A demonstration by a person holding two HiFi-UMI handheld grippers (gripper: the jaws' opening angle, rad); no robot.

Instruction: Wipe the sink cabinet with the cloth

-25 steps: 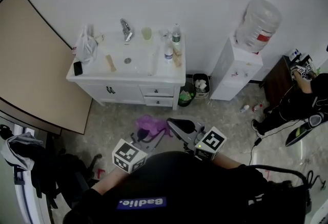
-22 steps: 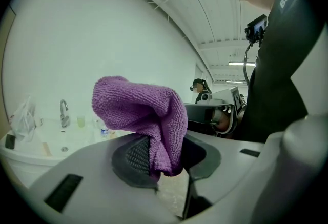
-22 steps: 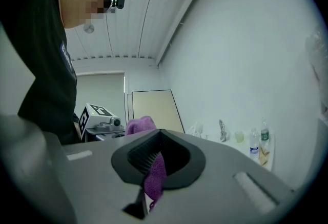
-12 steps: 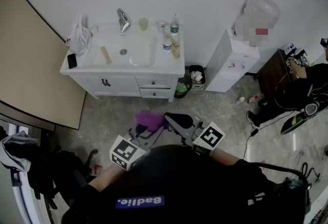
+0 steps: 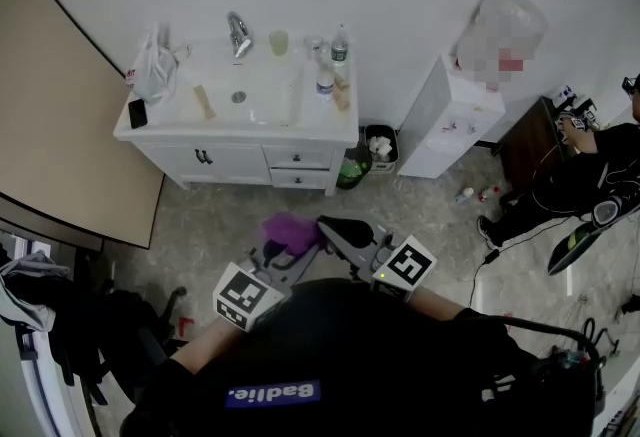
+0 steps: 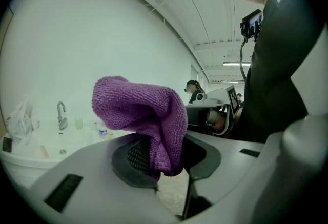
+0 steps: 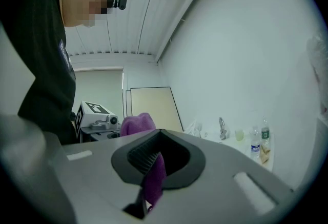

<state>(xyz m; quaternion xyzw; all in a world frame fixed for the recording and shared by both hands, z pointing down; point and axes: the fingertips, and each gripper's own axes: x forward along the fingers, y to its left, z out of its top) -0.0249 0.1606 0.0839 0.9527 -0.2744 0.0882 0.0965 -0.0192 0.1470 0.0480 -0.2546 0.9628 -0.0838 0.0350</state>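
Observation:
The white sink cabinet (image 5: 240,161) stands against the far wall, with a faucet (image 5: 238,30) over its basin. A purple cloth (image 5: 290,232) hangs over the floor in front of it, between my two grippers. My left gripper (image 5: 283,253) is shut on the purple cloth (image 6: 141,107), which bulges up out of the jaws. My right gripper (image 5: 328,225) meets the cloth from the right. A strip of cloth (image 7: 154,174) sits pinched in its closed seam. In the left gripper view the cabinet (image 6: 31,151) shows at the low left.
On the countertop are a white plastic bag (image 5: 150,71), a phone (image 5: 136,112), a cup and bottles (image 5: 338,50). A bin (image 5: 379,147) and a water dispenser (image 5: 450,120) stand right of the cabinet. A beige board (image 5: 60,115) leans at the left. A person (image 5: 590,175) sits far right.
The two grippers and the cloth have edged a little forward toward the cabinet. Both holds on the cloth look the same.

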